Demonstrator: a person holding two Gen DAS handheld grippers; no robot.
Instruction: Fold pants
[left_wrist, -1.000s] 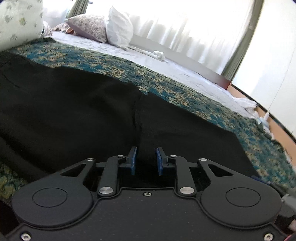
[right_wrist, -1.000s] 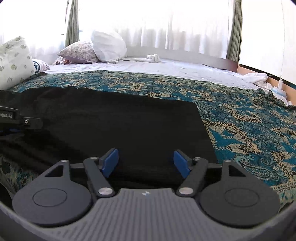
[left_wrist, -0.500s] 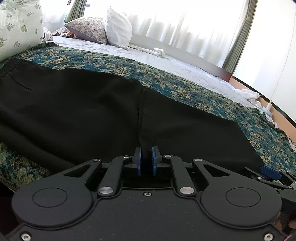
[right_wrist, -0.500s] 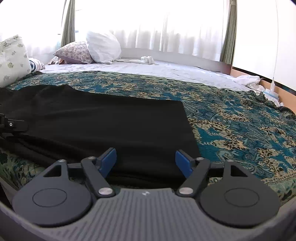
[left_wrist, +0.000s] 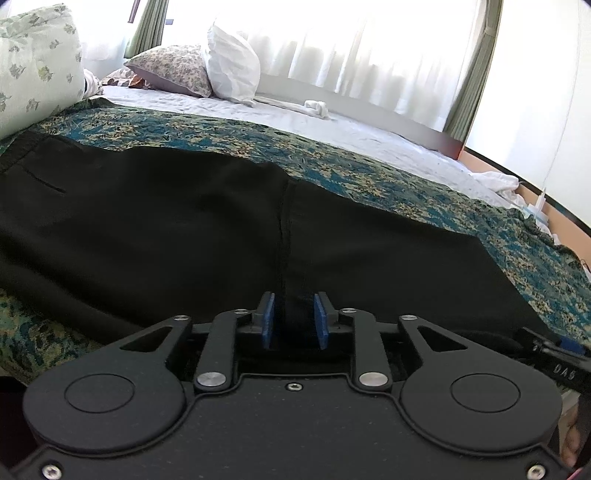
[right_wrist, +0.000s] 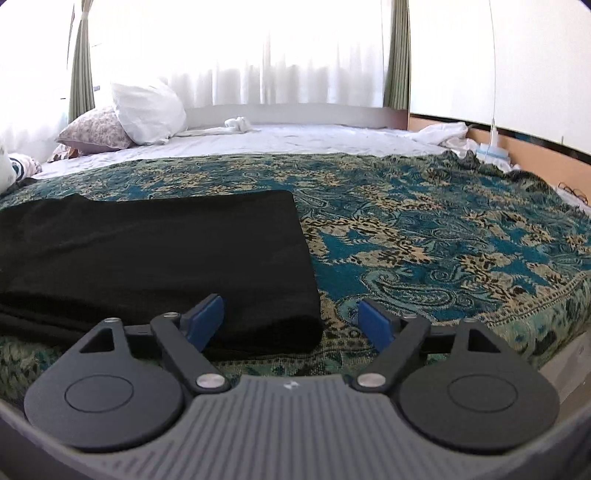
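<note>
Both claws have just been opening, the left gripper (left_wrist: 294, 320) slightly parted astride the black pants (left_wrist: 184, 229), the right gripper (right_wrist: 291, 317) spread wide over their hem, on the teal patterned bedspread (right_wrist: 424, 236) before bright curtains (right_wrist: 277, 55).

Only faint white characters, too unclear to read, on the right gripper (left_wrist: 565, 363) at lower right.

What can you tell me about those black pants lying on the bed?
The black pants look like soft, matte woven fabric, lying flat on the patterned teal bedspread. A vertical seam runs up the middle, and a waistband and slit pocket show at the far left. The leg end is straight-edged, several layers thick. The left gripper has just been opening, with fabric between its pads; the right gripper stands open at the hem corner.
</note>
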